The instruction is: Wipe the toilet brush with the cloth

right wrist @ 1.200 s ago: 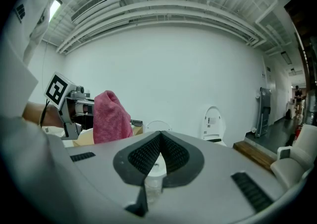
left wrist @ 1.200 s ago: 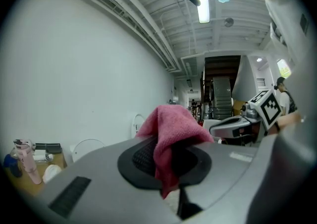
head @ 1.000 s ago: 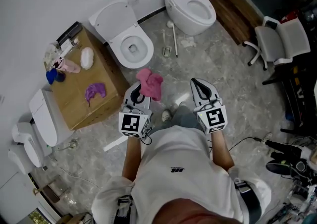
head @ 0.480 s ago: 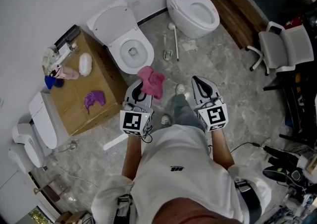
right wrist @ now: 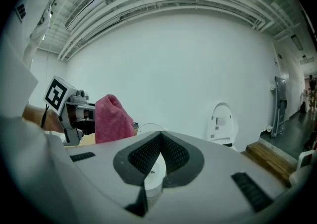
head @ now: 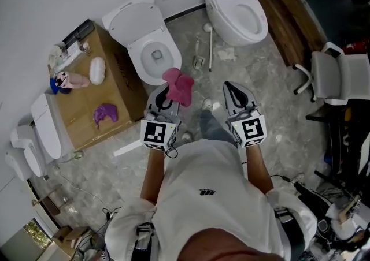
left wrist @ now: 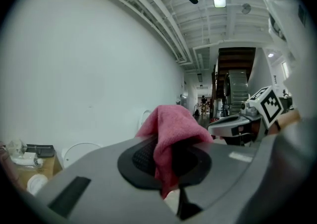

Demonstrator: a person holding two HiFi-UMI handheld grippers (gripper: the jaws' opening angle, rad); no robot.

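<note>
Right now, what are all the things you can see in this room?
toilets: two, white, by the wall
toilet brush: one, white, floor between the toilets
box: one, brown, left of toilets
purple cloth: one, purple, on the box
small items: several, mixed colours, on the box
chair: one, grey, far right
wooden step: one, brown, right of the toilets
pink cloth: one, pink, in left gripper
left gripper: one, grey, shut on pink cloth
right gripper: one, grey, shut, empty

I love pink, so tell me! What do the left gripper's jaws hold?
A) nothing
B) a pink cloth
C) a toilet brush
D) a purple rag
B: the pink cloth sticks up, pinched between the left gripper jaws.
</note>
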